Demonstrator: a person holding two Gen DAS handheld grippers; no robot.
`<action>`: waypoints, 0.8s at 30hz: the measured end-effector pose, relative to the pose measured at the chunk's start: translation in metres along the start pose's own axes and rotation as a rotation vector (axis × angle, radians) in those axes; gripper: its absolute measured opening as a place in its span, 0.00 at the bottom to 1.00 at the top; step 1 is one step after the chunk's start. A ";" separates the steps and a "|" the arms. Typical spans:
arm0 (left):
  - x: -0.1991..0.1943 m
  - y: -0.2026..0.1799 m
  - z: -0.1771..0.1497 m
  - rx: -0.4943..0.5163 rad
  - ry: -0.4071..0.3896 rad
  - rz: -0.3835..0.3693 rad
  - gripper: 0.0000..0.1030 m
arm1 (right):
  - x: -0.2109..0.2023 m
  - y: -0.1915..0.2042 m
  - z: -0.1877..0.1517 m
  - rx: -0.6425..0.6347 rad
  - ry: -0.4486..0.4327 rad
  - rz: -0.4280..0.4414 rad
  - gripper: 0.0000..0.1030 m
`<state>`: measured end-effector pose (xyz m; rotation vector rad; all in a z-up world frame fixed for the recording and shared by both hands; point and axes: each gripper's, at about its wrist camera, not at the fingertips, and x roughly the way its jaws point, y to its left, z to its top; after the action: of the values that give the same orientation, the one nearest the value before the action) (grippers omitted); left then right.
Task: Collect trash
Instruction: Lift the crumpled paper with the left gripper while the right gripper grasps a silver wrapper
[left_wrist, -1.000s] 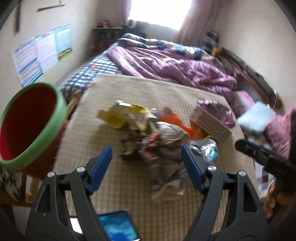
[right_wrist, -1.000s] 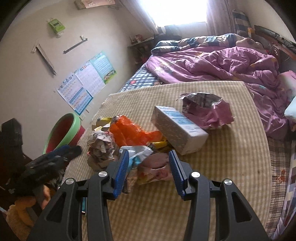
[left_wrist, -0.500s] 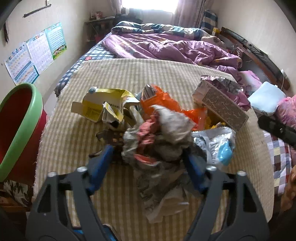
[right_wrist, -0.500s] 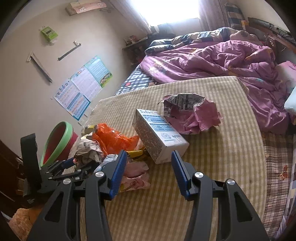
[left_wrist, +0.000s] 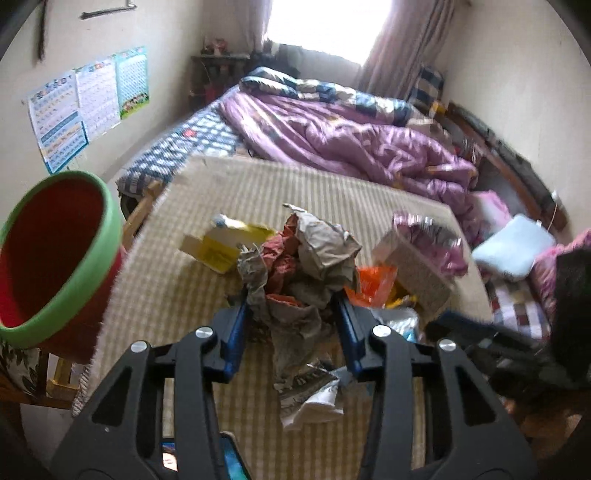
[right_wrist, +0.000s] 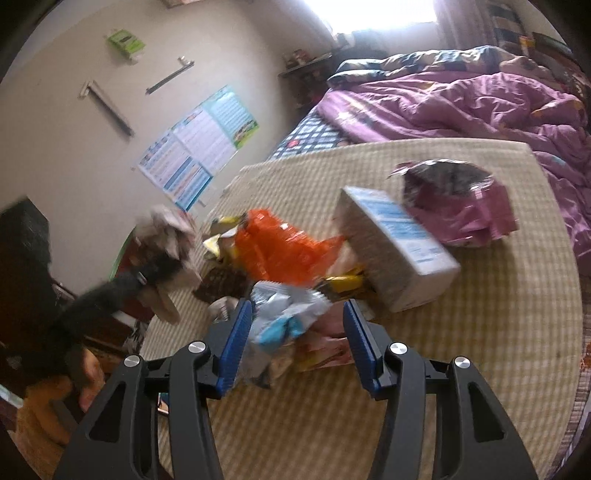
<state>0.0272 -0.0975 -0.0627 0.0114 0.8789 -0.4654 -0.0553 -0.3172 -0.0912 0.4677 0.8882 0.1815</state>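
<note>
A heap of trash lies on the checked mat (right_wrist: 480, 350). My left gripper (left_wrist: 290, 306) has a wad of crumpled grey and red paper (left_wrist: 317, 251) between its blue pads. The jaws are still closing and the pads press on its sides. In the right wrist view the left gripper (right_wrist: 147, 273) holds that paper wad (right_wrist: 166, 229) above the mat. My right gripper (right_wrist: 297, 314) is open, with a silver and blue wrapper (right_wrist: 284, 317) lying loose between its jaws. A red bin with a green rim (left_wrist: 55, 258) stands at the mat's left edge.
Further trash on the mat: a yellow box (left_wrist: 221, 243), an orange bag (right_wrist: 280, 247), a white carton (right_wrist: 395, 251) and a pink foil bag (right_wrist: 454, 199). A purple quilt (left_wrist: 351, 144) covers the bed beyond. A phone (left_wrist: 229, 458) lies at the near edge.
The left jaws came in around the paper wad and raised it off the mat. The right gripper shifted left, from the carton and pink packet to the silver wrapper.
</note>
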 end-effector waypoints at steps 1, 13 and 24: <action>-0.005 0.003 0.002 -0.011 -0.015 0.005 0.40 | 0.003 0.004 -0.001 -0.008 0.009 0.002 0.51; -0.057 0.068 0.009 -0.132 -0.123 0.138 0.40 | 0.028 0.020 -0.012 -0.069 0.077 -0.042 0.52; -0.068 0.101 -0.005 -0.194 -0.126 0.184 0.40 | 0.018 0.040 -0.008 -0.110 0.031 -0.002 0.04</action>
<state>0.0262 0.0208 -0.0333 -0.1128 0.7875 -0.2059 -0.0491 -0.2735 -0.0898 0.3630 0.9039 0.2353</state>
